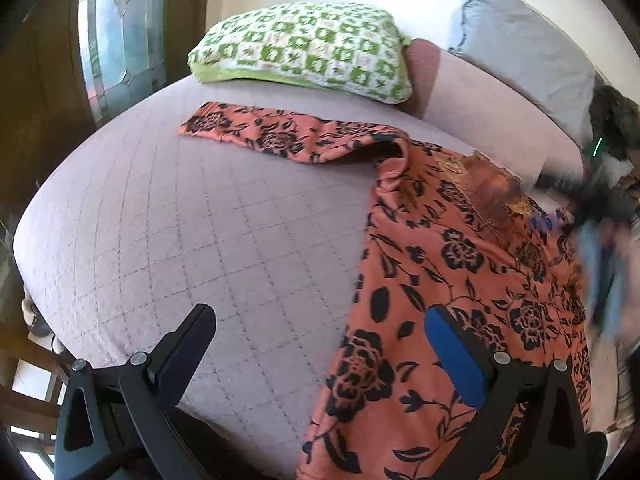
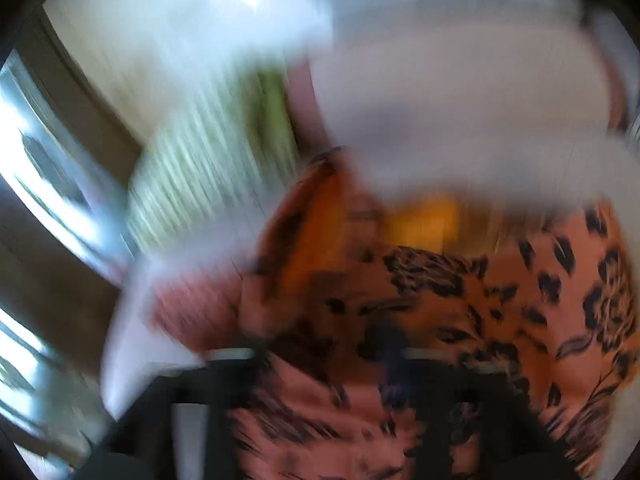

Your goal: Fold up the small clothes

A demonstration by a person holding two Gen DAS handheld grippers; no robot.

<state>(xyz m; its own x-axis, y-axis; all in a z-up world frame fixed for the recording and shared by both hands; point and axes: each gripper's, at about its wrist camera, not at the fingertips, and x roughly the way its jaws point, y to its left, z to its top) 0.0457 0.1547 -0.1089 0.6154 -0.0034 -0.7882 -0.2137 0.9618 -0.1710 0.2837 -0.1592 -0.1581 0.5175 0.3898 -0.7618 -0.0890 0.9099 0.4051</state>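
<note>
An orange top with a black flower print (image 1: 452, 280) lies on the lilac quilted bed (image 1: 200, 220), one sleeve (image 1: 280, 132) stretched out to the left. My left gripper (image 1: 320, 332) is open and empty above the garment's left edge, one finger over the quilt, the blue-padded finger (image 1: 452, 356) over the fabric. In the left wrist view the right gripper (image 1: 600, 248) is a blur at the garment's right side. The right wrist view is badly motion-blurred; the orange top (image 2: 460, 288) fills its lower half right in front of the right gripper (image 2: 320, 360), whose jaws I cannot make out.
A green and white patterned pillow (image 1: 304, 48) lies at the head of the bed, with a grey pillow (image 1: 520, 40) to its right. A glazed wooden door (image 1: 116, 32) stands at the left beyond the bed's edge.
</note>
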